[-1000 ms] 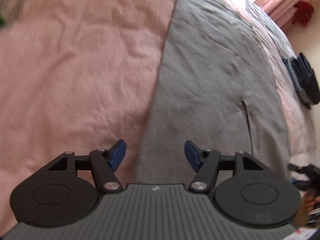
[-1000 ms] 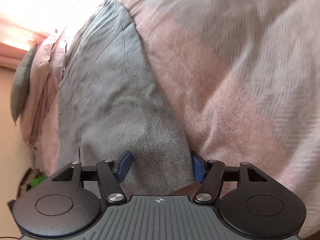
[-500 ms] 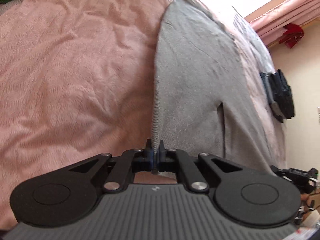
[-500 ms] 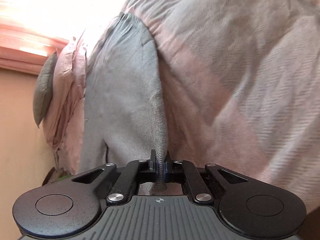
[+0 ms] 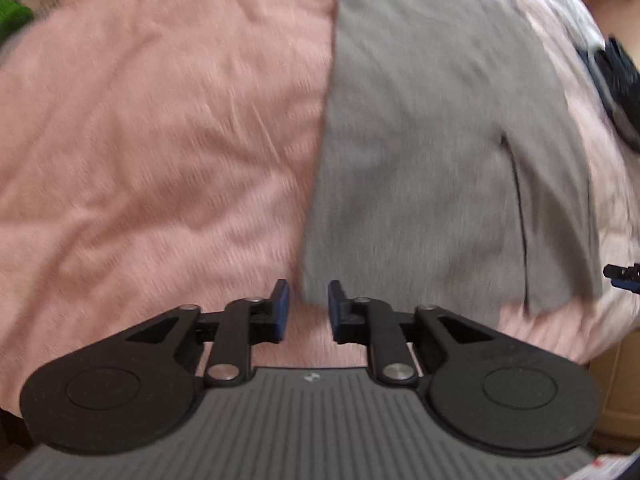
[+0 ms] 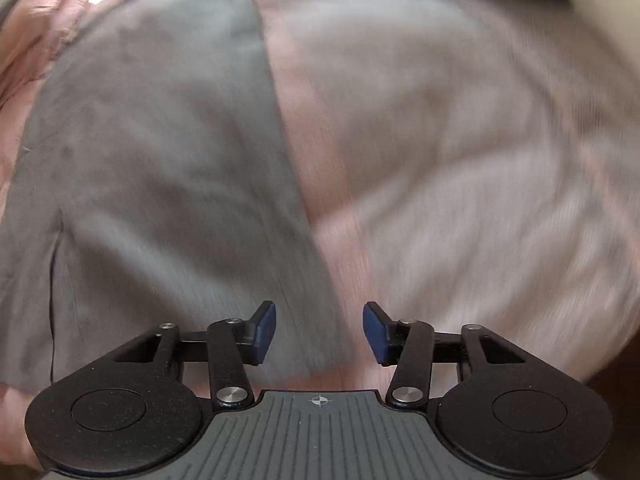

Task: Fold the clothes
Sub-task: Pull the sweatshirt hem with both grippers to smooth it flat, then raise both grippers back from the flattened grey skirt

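Grey garment lies flat on the pink blanket, one long band with a short slit near its near hem. Everything below is placed relative to that garment.

Left gripper sits just off the garment's near left corner. Its jaws have just been opening; now a narrow gap, nothing between the pads, cloth lying free beyond the tips.

Right gripper hangs over the near right corner. Its jaws have just been opening too; now fairly wide, with the hem edge showing in the gap but no pad pressing on it.

We read this as a release after a tug or a fold. To do it well:
- we clear both sets of tips before moving sideways, so no pad drags the hem
- we check both long edges stay straight and parallel
- for the next fold we pinch both near corners at matching depth and carry them together toward the far end

Both views are blurred, so small wrinkles can't be judged.
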